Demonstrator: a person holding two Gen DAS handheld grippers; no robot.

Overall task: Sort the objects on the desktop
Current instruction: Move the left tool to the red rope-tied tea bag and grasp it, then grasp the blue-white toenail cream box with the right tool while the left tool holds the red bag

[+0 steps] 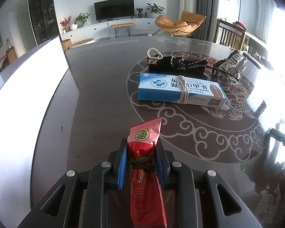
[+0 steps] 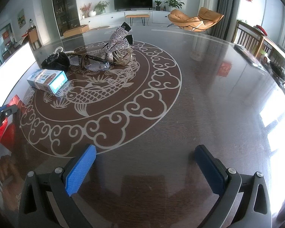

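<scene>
My left gripper (image 1: 141,144) is shut on a red foil packet (image 1: 145,131) tied round with a brown cord, its blue pads pressing both sides. The packet sticks out forward above the dark table (image 1: 96,98). Ahead to the right lies a blue and white box (image 1: 180,91) with a rubber band round it. Behind the box are a black pouch (image 1: 172,64) with a pearl loop, glasses (image 1: 216,74) and a rhinestone hair clip (image 1: 231,64). My right gripper (image 2: 145,150) stands open over bare table with nothing between its fingers. In its view the left gripper (image 2: 1,112) and red packet (image 2: 15,100) show at the far left.
A bright white flat surface (image 1: 28,95) stands along the table's left side. The table carries a pale fish-and-cloud pattern (image 2: 96,93). A dark remote-like item (image 2: 247,55) lies near the far right rim. Chairs and a TV cabinet stand beyond the table.
</scene>
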